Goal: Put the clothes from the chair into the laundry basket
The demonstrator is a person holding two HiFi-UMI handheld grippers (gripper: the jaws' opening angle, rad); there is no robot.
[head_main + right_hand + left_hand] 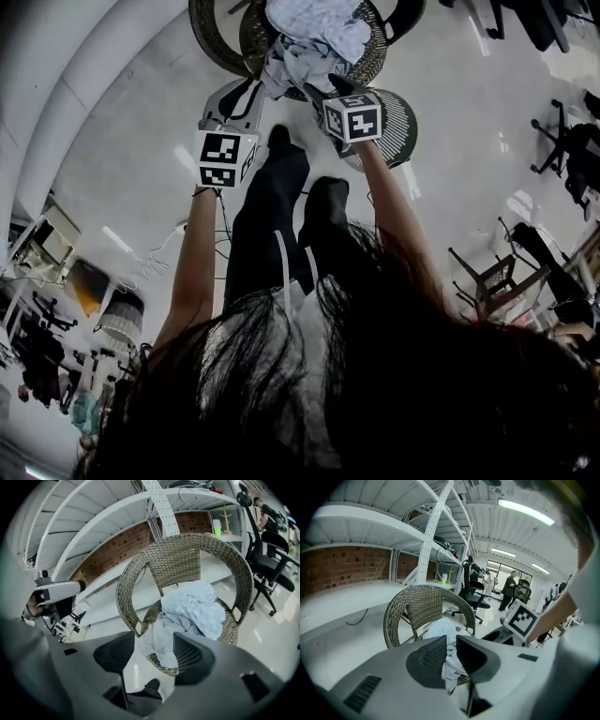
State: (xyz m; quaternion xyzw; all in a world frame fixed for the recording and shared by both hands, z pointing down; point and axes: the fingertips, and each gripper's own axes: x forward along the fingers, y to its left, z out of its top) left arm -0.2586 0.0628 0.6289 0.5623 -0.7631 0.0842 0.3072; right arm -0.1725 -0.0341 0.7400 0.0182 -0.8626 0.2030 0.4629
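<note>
A heap of pale blue clothes (314,33) lies on the seat of a wicker chair (375,56), and one piece hangs over the seat's front edge. Both grippers are held just in front of that edge. My left gripper (251,89) has its jaws a little apart, and only the hanging cloth (449,665) shows through the gap. My right gripper (333,89) is open wide with the hanging piece (157,641) in line between its jaws and untouched. A round, dark, ribbed container (398,122), perhaps the basket, sits right of the chair under the right gripper.
The person's dark legs and shoes (281,141) stand directly before the chair. Office chairs (562,150) and a wooden chair (487,277) stand to the right. White shelving (436,531) and a brick wall (342,566) rise behind the chair. People (508,590) stand far off.
</note>
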